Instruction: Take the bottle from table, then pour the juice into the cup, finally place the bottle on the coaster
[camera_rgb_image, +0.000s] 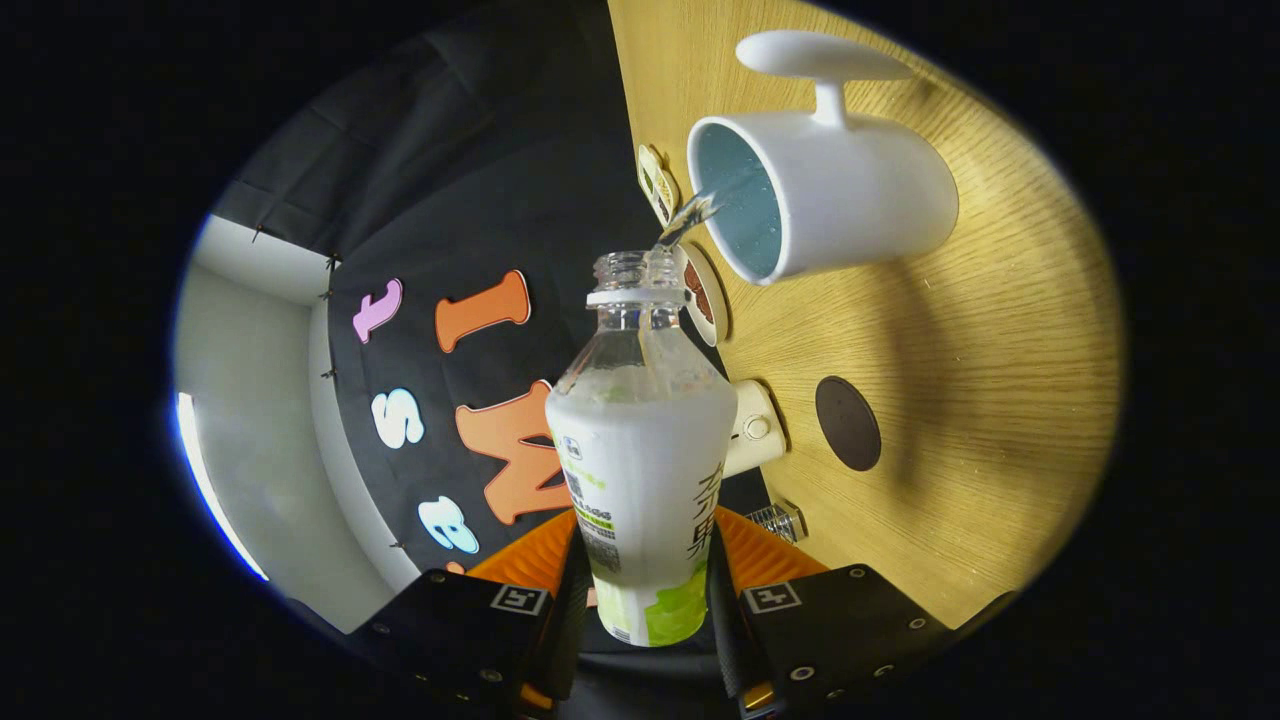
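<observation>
My gripper (645, 580) is shut on a clear plastic bottle (645, 470) with a white and green label, held between both fingers. The view is rolled sideways, so the wooden table (960, 400) stands beside the bottle. The bottle is tipped, its uncapped mouth (640, 270) just short of a white mug (830, 200) with a pale blue inside. A thin stream of liquid (690, 218) runs from the mouth into the mug. A dark brown round coaster (848, 423) lies on the table beyond the fingers, nearer than the mug.
Two round printed discs (657, 183) (703, 292) lie at the table's far edge by the mug. A small white device (755, 428) and a small ribbed metal piece (782, 521) sit at the table's edge close to the bottle.
</observation>
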